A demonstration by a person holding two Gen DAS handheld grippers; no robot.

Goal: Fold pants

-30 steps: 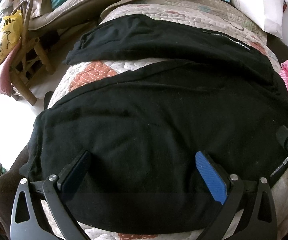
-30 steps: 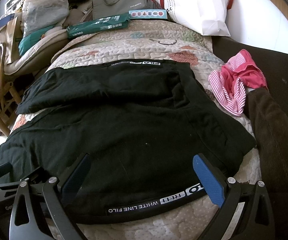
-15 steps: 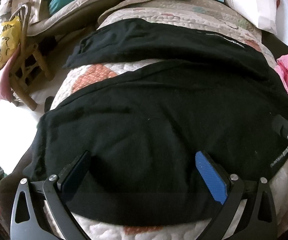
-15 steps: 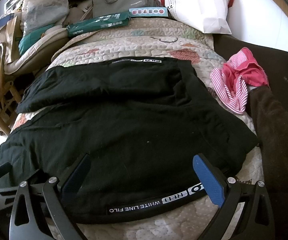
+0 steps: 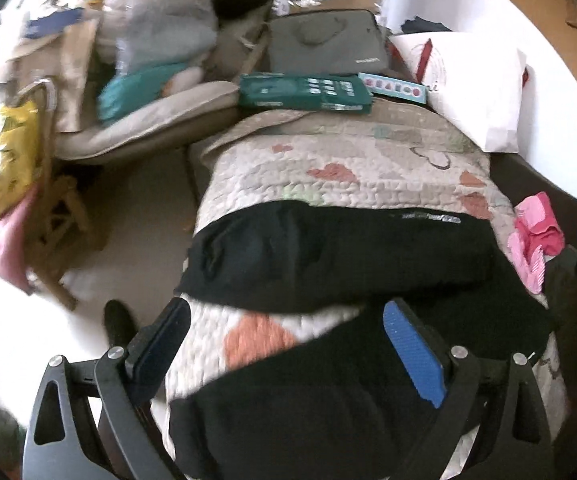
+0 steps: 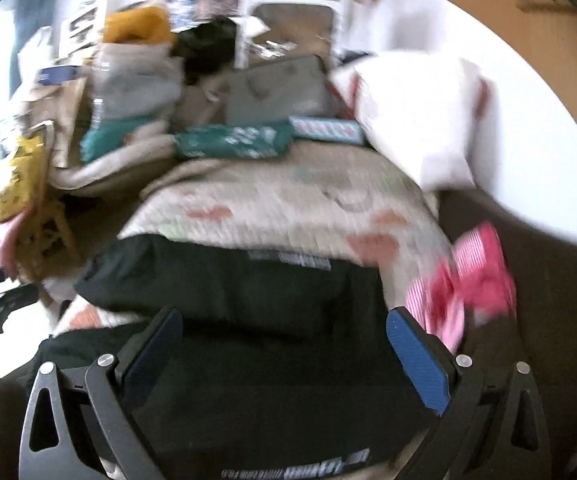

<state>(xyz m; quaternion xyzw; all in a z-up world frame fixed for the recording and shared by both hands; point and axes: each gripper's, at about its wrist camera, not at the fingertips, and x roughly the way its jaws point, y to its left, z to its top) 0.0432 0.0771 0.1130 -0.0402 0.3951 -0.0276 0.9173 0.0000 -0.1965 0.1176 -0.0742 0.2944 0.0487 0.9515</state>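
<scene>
My left tool [image 5: 286,354] and right tool [image 6: 284,354] both hang with fingers spread apart, gripping nothing, above the near part of the black pants [image 5: 328,252]. The pants lie spread on the quilted bed cover [image 5: 368,168], legs reaching left. A pink striped garment [image 5: 534,240] sits just right of them.

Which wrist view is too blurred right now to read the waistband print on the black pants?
Right wrist view: heavy motion smear, waistband print on the black pants unreadable, pink cloth streaked. Left wrist view: milder blur, sharper at the green box; window glare at left.
</scene>
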